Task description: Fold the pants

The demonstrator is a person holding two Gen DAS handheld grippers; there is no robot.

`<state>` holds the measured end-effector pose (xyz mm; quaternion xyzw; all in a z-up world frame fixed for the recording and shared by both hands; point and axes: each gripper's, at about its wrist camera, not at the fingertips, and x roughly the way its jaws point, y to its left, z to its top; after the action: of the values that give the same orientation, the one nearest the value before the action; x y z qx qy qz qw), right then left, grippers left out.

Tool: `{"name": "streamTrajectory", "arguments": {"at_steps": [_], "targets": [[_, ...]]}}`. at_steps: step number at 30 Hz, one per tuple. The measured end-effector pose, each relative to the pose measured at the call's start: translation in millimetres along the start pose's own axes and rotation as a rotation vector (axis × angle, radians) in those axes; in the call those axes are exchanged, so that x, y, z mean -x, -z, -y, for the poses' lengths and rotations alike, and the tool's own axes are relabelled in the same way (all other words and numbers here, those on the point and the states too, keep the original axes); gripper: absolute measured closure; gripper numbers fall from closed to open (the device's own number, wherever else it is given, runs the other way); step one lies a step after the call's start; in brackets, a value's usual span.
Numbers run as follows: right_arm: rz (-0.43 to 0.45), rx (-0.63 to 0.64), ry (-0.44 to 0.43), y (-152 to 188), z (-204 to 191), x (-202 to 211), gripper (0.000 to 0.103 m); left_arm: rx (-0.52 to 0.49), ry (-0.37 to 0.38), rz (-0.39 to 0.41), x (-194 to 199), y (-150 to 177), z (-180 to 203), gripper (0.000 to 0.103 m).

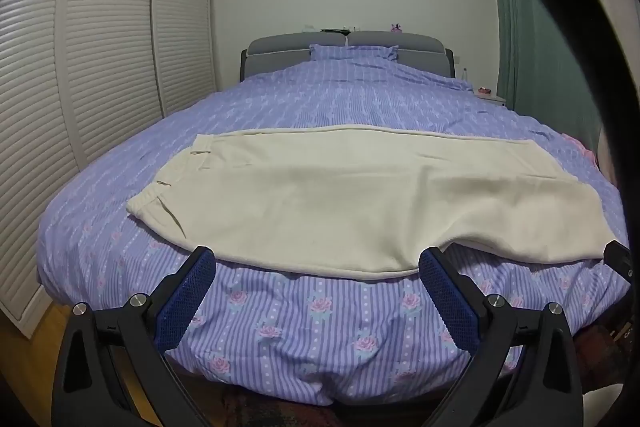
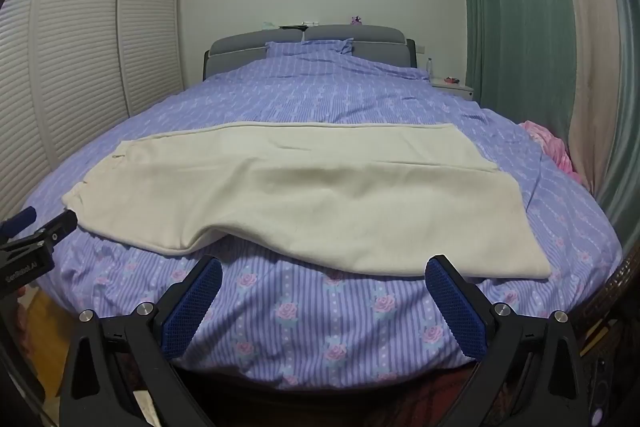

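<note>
Cream pants (image 1: pixel 340 195) lie flat across the foot of the bed, waistband at the left, leg ends at the right, one leg laid over the other. They also show in the right wrist view (image 2: pixel 312 195). My left gripper (image 1: pixel 316 263) is open and empty, its blue pads just short of the pants' near edge. My right gripper (image 2: pixel 324 271) is open and empty, near the pants' near edge toward the leg ends. The left gripper also shows at the left edge of the right wrist view (image 2: pixel 36 227).
The bed has a purple striped floral duvet (image 1: pixel 320 323) and a grey headboard (image 1: pixel 344 45). A louvred wardrobe (image 1: pixel 100 67) stands on the left, green curtains (image 2: pixel 520 19) and a nightstand (image 2: pixel 452 87) on the right. A pink cloth (image 2: pixel 548 143) lies at the bed's right edge.
</note>
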<state>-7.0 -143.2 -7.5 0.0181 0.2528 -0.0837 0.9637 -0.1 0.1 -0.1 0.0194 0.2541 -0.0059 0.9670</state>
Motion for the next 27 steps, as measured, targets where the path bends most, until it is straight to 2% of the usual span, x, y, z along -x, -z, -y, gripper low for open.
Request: {"name": "streamTrajectory", "arguments": {"at_steps": [27], "targets": [[-0.005, -0.003, 0.001, 0.8, 1.7, -2.8, 0.000, -0.008, 0.000, 0.002, -0.9, 1.4, -0.4, 0.000]]}}
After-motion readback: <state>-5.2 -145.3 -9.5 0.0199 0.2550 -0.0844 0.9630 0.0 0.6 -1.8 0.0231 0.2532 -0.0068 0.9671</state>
